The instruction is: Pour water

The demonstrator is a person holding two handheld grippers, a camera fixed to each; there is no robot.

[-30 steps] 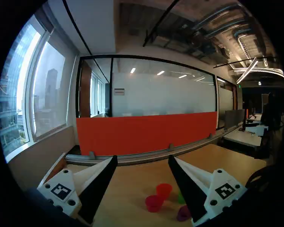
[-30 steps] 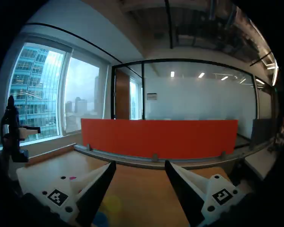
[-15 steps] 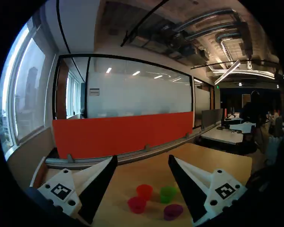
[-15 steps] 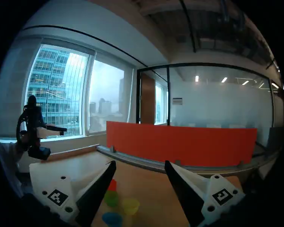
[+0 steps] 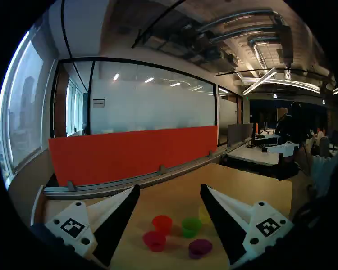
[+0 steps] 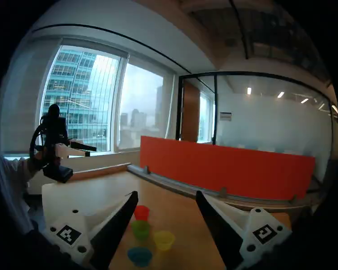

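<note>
Above a pale wooden desk (image 5: 178, 198) the left gripper (image 5: 169, 186) hangs roughly level, its white wedge-shaped fingers spread wide with nothing between them; each finger carries a square black-and-white marker (image 5: 73, 227). Small plastic cups stand on the desk just beyond its tips: a red cup (image 5: 162, 223) and a green cup (image 5: 191, 226) side by side, a magenta cup (image 5: 154, 240) and a purple cup (image 5: 200, 247) nearer the camera, and a yellow cup (image 5: 204, 215) partly hidden by the right-hand finger. The right gripper (image 6: 166, 193) is also level over the same desk, tongs parted and holding nothing. In the right gripper view the red cup, the green cup, the yellow cup and a blue cup (image 6: 139, 256) sit close together below the gap, the red one and the blue one clipped by the left-hand finger. Far to the left of that view a hand (image 6: 34, 163) in a pale sleeve holds the left gripper up, well apart from the cups. A smooth orange partition (image 5: 133, 153) runs along the desk's far edge, with a frosted glass wall (image 5: 151, 108) behind it. Tall windows (image 6: 83, 108) show towers outside, and bare pipes (image 5: 241, 27) cross the ceiling.
</note>
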